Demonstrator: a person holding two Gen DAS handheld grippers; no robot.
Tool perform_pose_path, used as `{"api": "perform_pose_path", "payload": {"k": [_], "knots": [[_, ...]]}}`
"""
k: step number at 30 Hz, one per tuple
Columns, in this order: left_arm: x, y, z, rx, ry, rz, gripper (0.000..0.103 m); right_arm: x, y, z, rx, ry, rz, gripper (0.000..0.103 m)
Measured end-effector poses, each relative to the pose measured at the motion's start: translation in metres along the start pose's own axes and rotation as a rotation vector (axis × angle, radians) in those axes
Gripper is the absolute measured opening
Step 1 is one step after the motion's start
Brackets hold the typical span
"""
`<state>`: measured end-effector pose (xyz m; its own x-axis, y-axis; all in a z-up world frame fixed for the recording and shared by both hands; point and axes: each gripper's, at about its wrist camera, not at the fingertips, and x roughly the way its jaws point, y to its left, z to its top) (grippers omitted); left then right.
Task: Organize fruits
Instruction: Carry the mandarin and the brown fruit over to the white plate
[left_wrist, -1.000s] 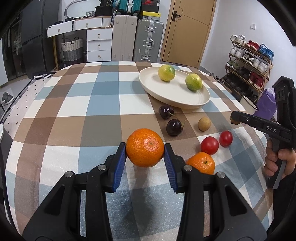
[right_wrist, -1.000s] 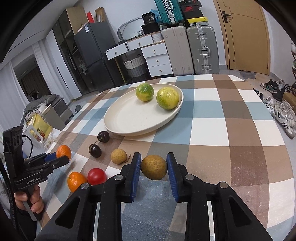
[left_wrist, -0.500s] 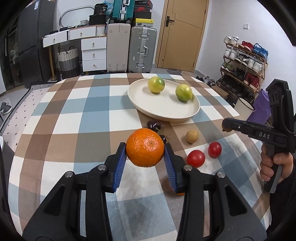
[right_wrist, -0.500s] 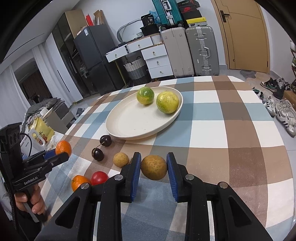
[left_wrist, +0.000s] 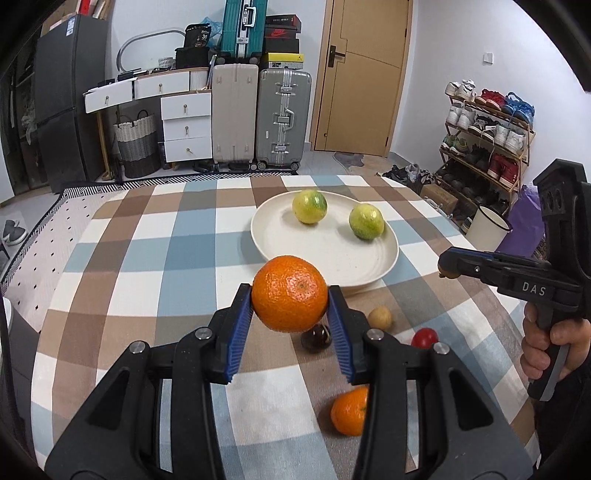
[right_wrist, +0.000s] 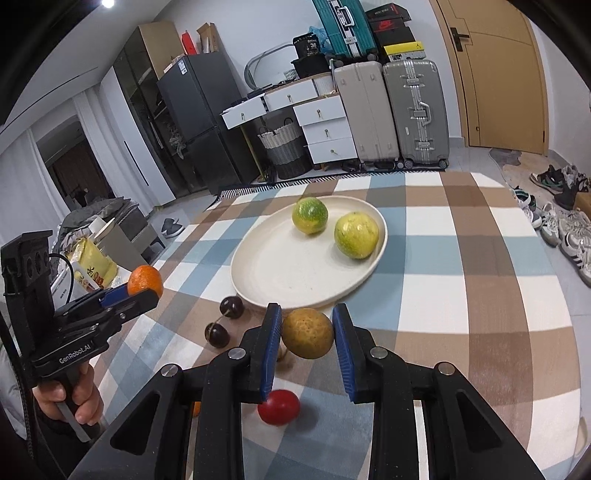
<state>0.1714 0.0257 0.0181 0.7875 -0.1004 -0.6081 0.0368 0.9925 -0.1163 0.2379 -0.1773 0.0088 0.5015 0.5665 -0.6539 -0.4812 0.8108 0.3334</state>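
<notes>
second orange (left_wrist: 349, 410): right side behind left gripper's finger | dark cherry (left_wrist: 316, 338): top behind held orange | longan (right_wrist: 283, 355): mostly hidden behind right finger | tomato (right_wrist: 279, 407): blurred

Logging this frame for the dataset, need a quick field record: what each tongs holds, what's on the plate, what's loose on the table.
left tongs: shut on orange, held above the tablecloth
right tongs: shut on brownish-yellow fruit
plate: two green-yellow citrus, apart from each other
loose on tablecloth: two dark cherries, red tomato, second orange, small tan fruit
second tomato: not visible now
</notes>
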Motion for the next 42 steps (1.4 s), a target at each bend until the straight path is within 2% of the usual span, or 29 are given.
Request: {"api": "perform_pose_path", "payload": {"k": [19,42], "knots": [[0.041,-0.012,0.038,0.01,-0.02,-0.016,0.038,0.019,0.008,0.038,-0.006,-0.035,0.013,0.029],[0.108,-0.027,0.042,0.059,0.031,-0.003,0.038,0.066,-0.004,0.036,0.045,-0.004,-0.002,0.029]]}}
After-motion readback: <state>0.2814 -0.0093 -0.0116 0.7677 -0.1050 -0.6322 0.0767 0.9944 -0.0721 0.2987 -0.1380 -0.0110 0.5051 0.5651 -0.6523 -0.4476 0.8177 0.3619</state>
